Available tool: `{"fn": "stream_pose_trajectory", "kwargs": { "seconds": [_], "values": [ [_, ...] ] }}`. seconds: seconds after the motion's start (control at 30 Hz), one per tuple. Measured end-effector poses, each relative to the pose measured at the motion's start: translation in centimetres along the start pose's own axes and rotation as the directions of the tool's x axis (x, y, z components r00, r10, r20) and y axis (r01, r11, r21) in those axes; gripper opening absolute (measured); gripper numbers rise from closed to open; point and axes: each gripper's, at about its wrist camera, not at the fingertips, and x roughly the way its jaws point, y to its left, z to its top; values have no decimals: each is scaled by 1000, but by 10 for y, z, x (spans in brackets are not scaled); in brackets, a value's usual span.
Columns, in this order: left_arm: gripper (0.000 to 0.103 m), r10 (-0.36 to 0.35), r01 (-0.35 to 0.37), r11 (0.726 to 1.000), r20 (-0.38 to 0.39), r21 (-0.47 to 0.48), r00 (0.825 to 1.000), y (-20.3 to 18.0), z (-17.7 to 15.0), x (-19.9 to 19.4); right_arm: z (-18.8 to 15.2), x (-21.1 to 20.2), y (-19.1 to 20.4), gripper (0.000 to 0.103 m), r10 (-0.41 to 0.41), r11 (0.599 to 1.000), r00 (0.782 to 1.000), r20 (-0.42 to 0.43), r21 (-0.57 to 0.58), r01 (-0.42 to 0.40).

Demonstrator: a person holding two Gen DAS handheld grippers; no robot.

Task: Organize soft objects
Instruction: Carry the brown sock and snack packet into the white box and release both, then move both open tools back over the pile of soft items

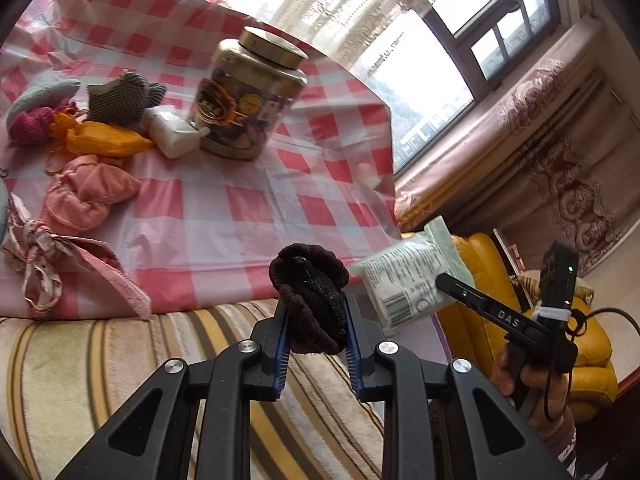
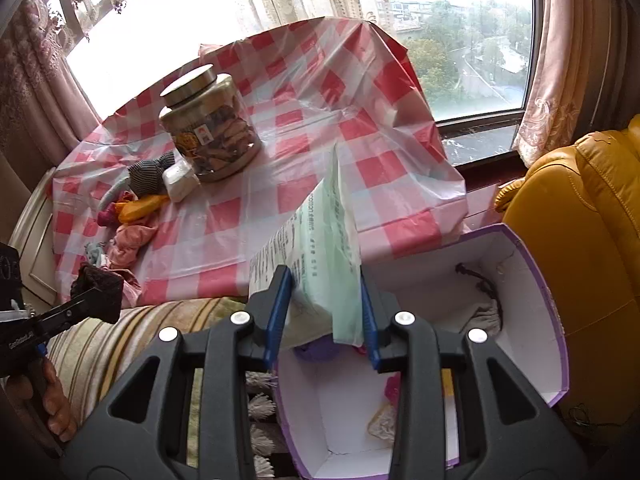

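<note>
Table cover (image 1: pixel 248 208): thin glossy plastic sheet, red-and-white check, creased. Jar (image 1: pixel 248 92) on it: clear plastic wall, shiny brushed-metal lid. Left of the jar, soft cloth bundles (image 1: pixel 90 196), matt knit and woven. Left claw (image 1: pixel 316 312): matt black plastic, blue ribbed pads, clamped on a dark fuzzy knit piece (image 1: pixel 310 292). Right claw (image 2: pixel 326 308) pinches a crinkly printed plastic packet (image 2: pixel 316 256). Box (image 2: pixel 532 280): matt white card. Armchair (image 2: pixel 580 240): glossy yellow leather.
</note>
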Motion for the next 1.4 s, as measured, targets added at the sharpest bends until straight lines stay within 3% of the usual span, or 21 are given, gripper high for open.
{"fn": "stream_pose_trajectory", "kwargs": {
  "seconds": [0.17,0.3,0.37,0.4,0.43,0.47,0.53,0.73,0.9,1.0,1.1,1.2,1.27,1.4],
  "values": [
    [25,-65,75,992,-105,97,992,-41,-17,20,-7,1,-15,38,-34,999,999,-28,2,34],
    [26,-111,147,974,-202,175,973,-69,-33,33,-11,1,-23,42,-48,999,998,-48,11,49],
    [36,-137,188,964,-252,190,958,-79,-39,40,-12,1,-27,44,-54,998,997,-56,22,55],
    [49,-132,187,963,-262,196,956,-81,-41,42,-12,1,-28,46,-54,998,997,-57,27,55],
    [60,-126,182,963,-265,200,956,-83,-44,42,-12,0,-29,50,-55,998,997,-54,31,57],
    [62,-127,182,963,-264,196,956,-83,-45,41,-13,0,-30,55,-55,998,997,-54,33,56],
    [62,-128,179,967,-259,181,957,-80,-44,39,-13,1,-30,61,-53,998,997,-55,36,55],
    [63,-92,131,976,-222,171,971,-68,-37,35,-14,5,-17,63,-58,998,996,-68,4,58],
    [69,-3,40,976,-167,216,986,-61,-29,27,-12,4,13,79,-82,993,996,-35,-91,79],
    [69,123,-95,956,-84,276,989,-57,-19,17,-6,-2,33,86,-79,988,997,9,-130,80],
    [70,314,-304,895,25,327,949,-53,-9,6,1,-10,54,94,-87,985,994,62,-146,95],
    [75,384,-402,855,120,327,915,-42,0,-9,6,-17,74,97,-96,979,989,114,-170,115],
    [81,406,-441,837,171,324,897,-35,5,-18,8,-21,86,102,-97,973,984,149,-194,126],
    [82,382,-427,855,202,294,902,-14,15,-37,11,-23,110,102,-108,960,971,215,-231,158]
  ]
}}
